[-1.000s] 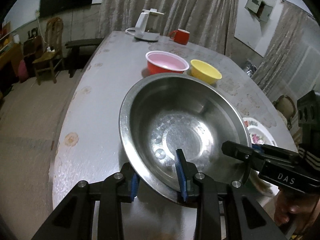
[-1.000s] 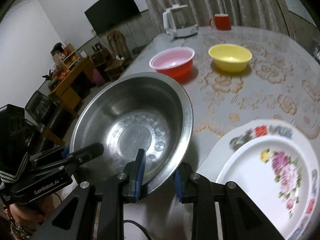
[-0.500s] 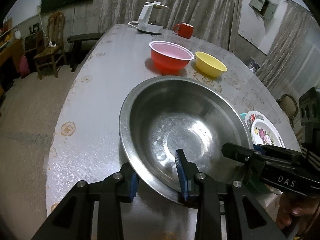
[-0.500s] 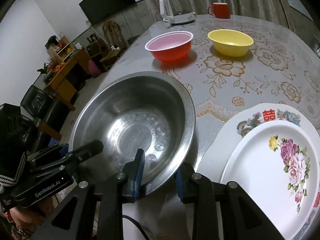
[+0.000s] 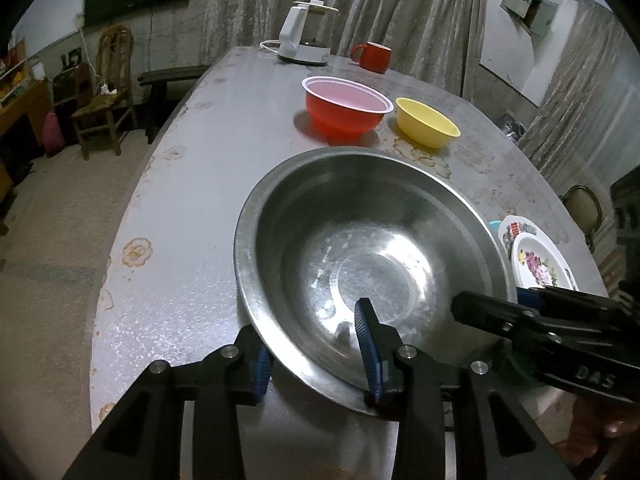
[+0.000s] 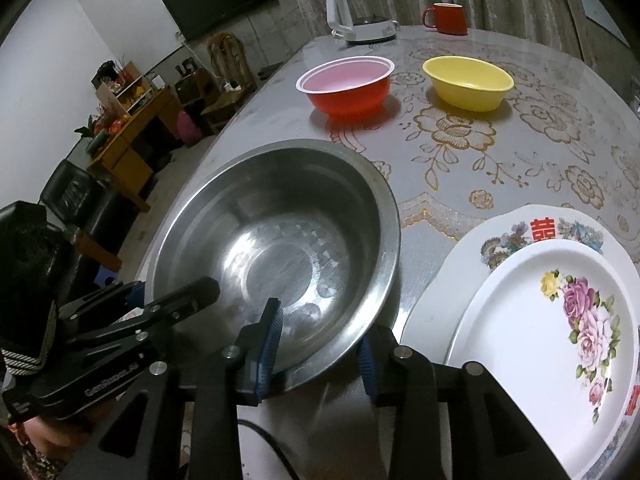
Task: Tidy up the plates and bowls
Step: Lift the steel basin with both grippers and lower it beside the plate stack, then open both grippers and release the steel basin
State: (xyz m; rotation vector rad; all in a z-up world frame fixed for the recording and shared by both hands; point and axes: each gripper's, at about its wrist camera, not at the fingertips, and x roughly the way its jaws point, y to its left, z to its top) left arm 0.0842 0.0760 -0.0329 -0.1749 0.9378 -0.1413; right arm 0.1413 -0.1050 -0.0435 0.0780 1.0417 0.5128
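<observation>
From my left wrist, my left tongs (image 5: 316,356) straddle the near rim of the steel basin (image 5: 372,264) at 6 o'clock, jaws opening, pads clear of the metal. My right tongs (image 5: 516,312) reach in at 4 o'clock. The red bowl (image 5: 346,110) and yellow bowl (image 5: 426,127) sit at 12 on the worktop (image 5: 192,208).

From my right wrist, my right tongs (image 6: 320,348) bracket the basin's rim (image 6: 280,248) at 6 o'clock, jaws opening, rim between them. Stacked floral plates (image 6: 552,320) lie at 3 o'clock.
</observation>
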